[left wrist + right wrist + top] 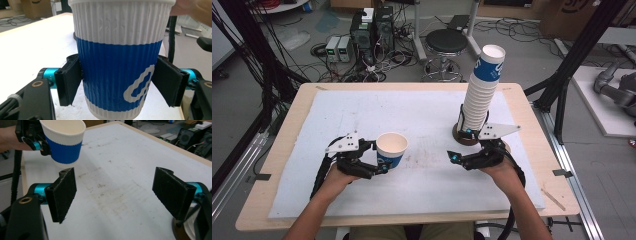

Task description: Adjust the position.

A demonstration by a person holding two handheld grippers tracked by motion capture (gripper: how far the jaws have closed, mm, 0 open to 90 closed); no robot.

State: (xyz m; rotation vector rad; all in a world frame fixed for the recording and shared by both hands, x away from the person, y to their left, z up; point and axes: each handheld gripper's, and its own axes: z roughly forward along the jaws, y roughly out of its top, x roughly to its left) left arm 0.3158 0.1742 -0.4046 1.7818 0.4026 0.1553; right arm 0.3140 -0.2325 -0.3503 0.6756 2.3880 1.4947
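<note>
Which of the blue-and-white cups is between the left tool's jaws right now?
The single cup at the left tool, apart from the others. The rest sit nested in the tall stack behind the right tool, whose jaws are open.
</note>
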